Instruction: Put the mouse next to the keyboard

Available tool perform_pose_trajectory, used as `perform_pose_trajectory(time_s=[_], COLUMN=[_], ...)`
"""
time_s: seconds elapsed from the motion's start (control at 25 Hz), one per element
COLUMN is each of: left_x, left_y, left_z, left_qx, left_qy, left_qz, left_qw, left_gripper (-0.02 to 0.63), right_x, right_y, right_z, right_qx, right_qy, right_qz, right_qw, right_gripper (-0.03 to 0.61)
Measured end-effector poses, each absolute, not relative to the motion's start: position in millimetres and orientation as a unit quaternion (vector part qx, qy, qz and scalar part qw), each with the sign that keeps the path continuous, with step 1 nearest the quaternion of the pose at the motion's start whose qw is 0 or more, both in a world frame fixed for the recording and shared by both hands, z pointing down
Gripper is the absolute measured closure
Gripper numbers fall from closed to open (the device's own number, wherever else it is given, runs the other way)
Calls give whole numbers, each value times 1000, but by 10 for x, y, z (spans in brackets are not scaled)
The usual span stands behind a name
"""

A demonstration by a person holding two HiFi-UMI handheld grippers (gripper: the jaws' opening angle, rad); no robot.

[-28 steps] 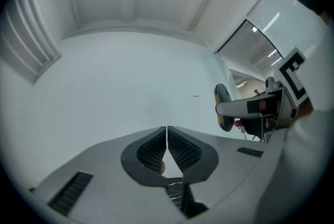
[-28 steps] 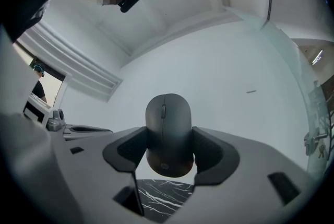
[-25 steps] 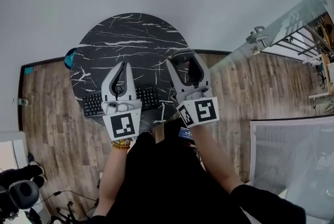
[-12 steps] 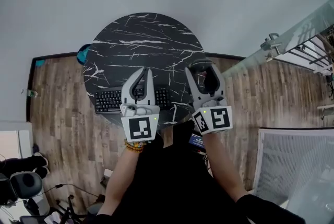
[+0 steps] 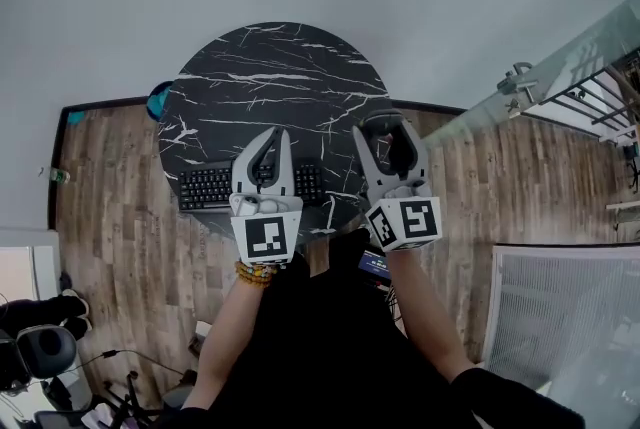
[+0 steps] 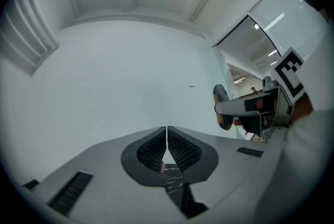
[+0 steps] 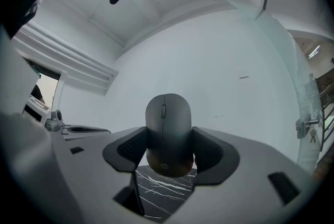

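A black keyboard [image 5: 212,186] lies at the front of the round black marble table [image 5: 270,77]. My left gripper [image 5: 274,135] hangs above the keyboard's right half, shut with nothing between its pads [image 6: 180,149]. My right gripper [image 5: 387,129] is raised over the table's right edge, shut on a dark grey mouse [image 5: 400,149]. In the right gripper view the mouse [image 7: 168,126] stands upright between the pads [image 7: 211,157], its wheel facing the camera, with marble table [image 7: 162,186] below. The left gripper view shows the right gripper [image 6: 261,108] with the mouse [image 6: 221,108] at its side.
The table stands against a white wall on a wooden floor [image 5: 110,217]. A teal object [image 5: 160,101] sits behind the table's left edge. A glass railing [image 5: 560,67] runs at the right, and a white ribbed panel [image 5: 560,307] stands at lower right.
The head view has shifted, so the table and both grippers sit further right in it. Both grippers hold about the same places over the table's front, and the mouse stays gripped.
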State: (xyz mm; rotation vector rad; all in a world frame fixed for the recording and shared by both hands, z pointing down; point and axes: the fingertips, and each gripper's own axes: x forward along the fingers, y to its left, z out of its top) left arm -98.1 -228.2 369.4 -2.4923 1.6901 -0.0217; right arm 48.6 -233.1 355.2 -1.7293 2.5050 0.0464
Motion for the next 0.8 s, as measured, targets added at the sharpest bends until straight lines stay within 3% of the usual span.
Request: perform_pose_trajectory(time_s=[0.8], left_x=[-906], left_y=[-2230], left_z=[3964], left_qx=[-829], left_qy=[556], left_qz=[-28], left_qw=[53], left_gripper=[594], right_x=[739], right_y=[-2552], right_z=[4406], right_qx=[-575], right_qy=[815], right_qz=[-65], right_qw=[-18], right_gripper=[295])
